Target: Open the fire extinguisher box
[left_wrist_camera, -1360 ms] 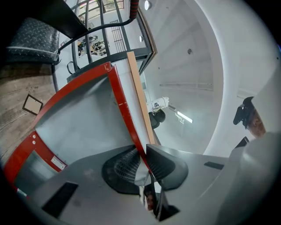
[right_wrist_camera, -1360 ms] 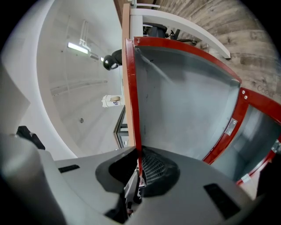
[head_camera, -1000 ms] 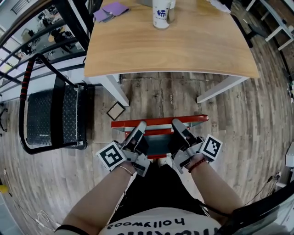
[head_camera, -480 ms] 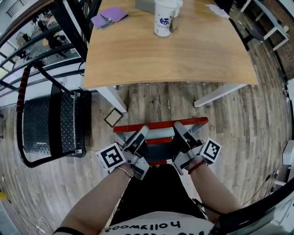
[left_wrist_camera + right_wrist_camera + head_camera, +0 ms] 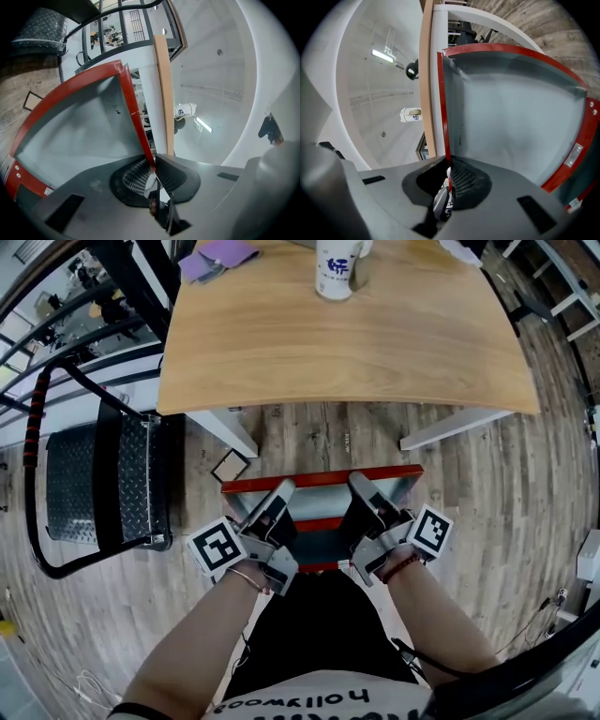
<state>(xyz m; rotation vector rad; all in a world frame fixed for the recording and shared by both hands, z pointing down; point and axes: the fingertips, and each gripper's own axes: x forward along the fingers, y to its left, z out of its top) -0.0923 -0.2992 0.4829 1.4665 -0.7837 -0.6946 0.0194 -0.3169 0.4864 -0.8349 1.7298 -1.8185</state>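
Red lid (image 5: 323,475) shifted toward table (image 5: 347,352); left gripper (image 5: 280,489), right gripper (image 5: 360,482) pinch its edge.

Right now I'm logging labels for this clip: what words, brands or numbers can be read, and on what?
"hollywood": on the shirt, upside down in the head view.
Blue mark on the cup: too blurred to read.
Small label on the box: too small to read.
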